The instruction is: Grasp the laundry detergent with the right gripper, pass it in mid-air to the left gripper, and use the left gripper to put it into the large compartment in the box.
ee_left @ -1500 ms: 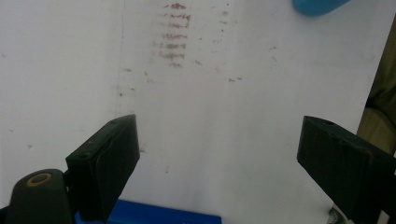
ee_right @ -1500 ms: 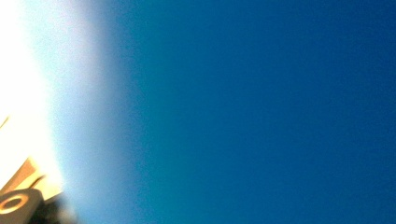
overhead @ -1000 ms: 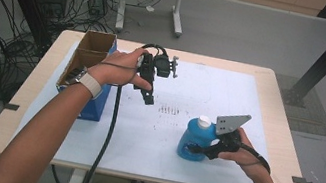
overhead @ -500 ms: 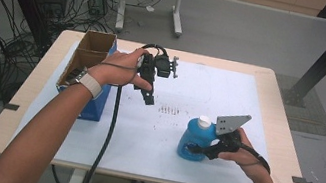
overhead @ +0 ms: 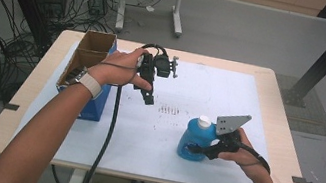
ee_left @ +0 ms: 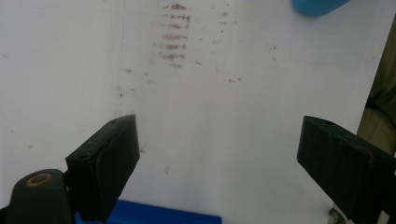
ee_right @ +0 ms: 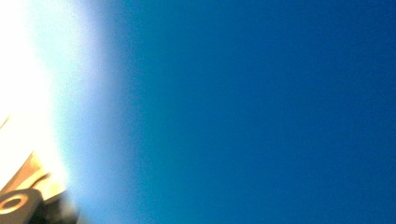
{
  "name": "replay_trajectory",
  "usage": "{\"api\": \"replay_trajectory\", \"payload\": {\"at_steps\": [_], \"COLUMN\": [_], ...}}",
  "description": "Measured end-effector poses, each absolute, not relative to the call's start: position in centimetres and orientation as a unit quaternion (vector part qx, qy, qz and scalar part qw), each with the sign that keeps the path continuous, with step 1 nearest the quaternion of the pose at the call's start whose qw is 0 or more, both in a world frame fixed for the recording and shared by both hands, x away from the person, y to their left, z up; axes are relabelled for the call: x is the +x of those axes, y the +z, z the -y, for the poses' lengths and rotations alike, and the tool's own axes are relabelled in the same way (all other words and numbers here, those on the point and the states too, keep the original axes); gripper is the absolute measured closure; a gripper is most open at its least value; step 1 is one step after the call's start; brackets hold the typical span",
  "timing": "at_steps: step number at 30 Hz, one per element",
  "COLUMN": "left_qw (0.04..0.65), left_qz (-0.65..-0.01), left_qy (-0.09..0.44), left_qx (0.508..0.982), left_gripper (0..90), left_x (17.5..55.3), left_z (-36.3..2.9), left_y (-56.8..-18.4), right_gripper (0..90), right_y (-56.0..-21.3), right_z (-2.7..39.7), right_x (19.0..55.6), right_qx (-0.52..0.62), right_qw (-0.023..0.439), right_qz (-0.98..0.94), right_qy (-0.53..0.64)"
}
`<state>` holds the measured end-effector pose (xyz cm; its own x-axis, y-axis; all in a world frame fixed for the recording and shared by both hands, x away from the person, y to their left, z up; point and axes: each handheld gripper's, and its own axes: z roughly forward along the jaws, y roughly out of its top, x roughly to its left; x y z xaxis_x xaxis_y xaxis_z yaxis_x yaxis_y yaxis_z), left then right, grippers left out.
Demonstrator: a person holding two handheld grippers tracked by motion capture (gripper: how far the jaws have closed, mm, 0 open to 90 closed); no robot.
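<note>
A blue bottle [overhead: 194,133] with a white cap stands on the white sheet at the near right of the table. My right gripper [overhead: 195,148] is shut on its lower body, with the grey plate [overhead: 232,124] above the hand. Up close, the right gripper view shows the bottle's blue wall [ee_right: 243,112]. My left gripper [overhead: 148,99] is held above the middle of the table and points down. Its jaws stand wide open with nothing between them [ee_left: 222,140], and its pads [ee_left: 109,163] hang over bare sheet. The bottle's edge [ee_left: 317,5] lies farther off.
An open cardboard box [overhead: 87,55] sits on a blue box [overhead: 96,105] at the table's left side. Faint reddish marks [overhead: 170,109] dot the white sheet [overhead: 212,90] between the grippers. Cables and equipment lie on the floor to the left.
</note>
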<state>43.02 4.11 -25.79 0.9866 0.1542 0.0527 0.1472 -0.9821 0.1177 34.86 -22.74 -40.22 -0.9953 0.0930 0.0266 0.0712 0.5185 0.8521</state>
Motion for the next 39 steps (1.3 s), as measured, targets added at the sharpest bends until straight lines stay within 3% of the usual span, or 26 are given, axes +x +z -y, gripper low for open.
{"api": "replay_trajectory", "payload": {"at_steps": [30, 39], "left_qw": [0.057, 0.052], "left_qz": [-0.074, -0.07], "left_qy": [0.038, 0.035], "left_qx": [0.995, 0.996], "left_gripper": [11.5, 9.9], "left_x": [42.5, 41.4], "left_z": [-4.1, -4.3], "left_y": [-25.3, -24.2], "right_gripper": [44.2, 44.0], "right_y": [-40.1, -38.6], "right_z": [22.7, 21.8], "right_x": [34.7, 34.7], "right_qx": [0.052, 0.06], "right_qw": [0.016, -0.001], "right_qz": [-0.871, -0.871], "right_qy": [0.488, 0.487]}}
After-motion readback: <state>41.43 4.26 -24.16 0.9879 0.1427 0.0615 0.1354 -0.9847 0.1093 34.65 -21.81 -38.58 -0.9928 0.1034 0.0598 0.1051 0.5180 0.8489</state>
